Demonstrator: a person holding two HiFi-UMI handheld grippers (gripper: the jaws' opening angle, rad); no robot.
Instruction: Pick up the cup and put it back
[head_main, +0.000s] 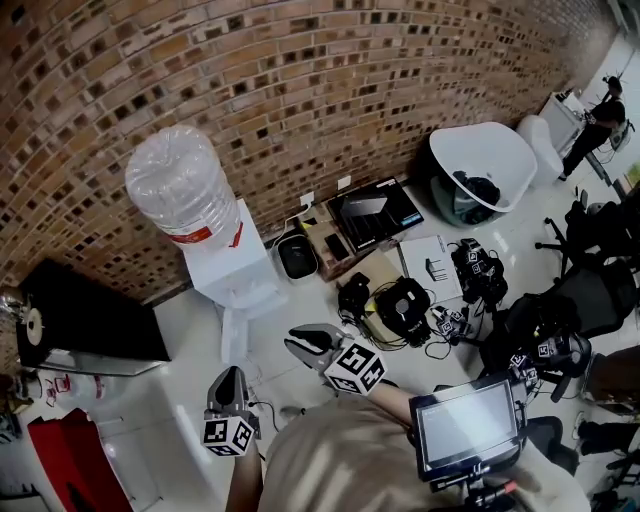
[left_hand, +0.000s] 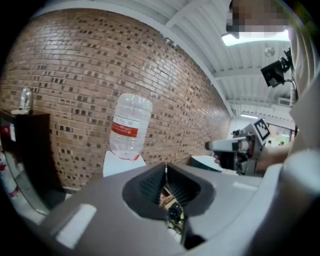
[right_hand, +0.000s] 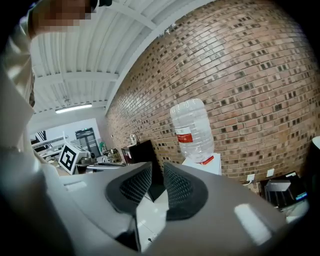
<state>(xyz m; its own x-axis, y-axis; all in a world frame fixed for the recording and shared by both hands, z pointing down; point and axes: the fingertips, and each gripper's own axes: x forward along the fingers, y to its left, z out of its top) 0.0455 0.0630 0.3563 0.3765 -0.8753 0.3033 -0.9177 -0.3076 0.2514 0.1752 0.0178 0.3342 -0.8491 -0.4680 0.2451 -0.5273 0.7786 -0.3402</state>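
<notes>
- The left tongs (left_hand: 166, 172), smooth grey plastic with ribbed black pads (left_hand: 150, 186), were clenched on nothing, their tips meeting in a thin line.
- The right tongs (right_hand: 156, 176), of the same make, were likewise closed and empty.
- A boxy white water cooler (head_main: 235, 270) carried an upturned, ridged clear plastic bottle (head_main: 182, 185) at the head view's upper left, against a rough brick wall (head_main: 300, 80).
- What looked like the cup (left_hand: 25, 100), small and clear, stood upright on a tall black cabinet (left_hand: 27, 150) at the left edge of the left gripper view, well apart from both tongs.
</notes>
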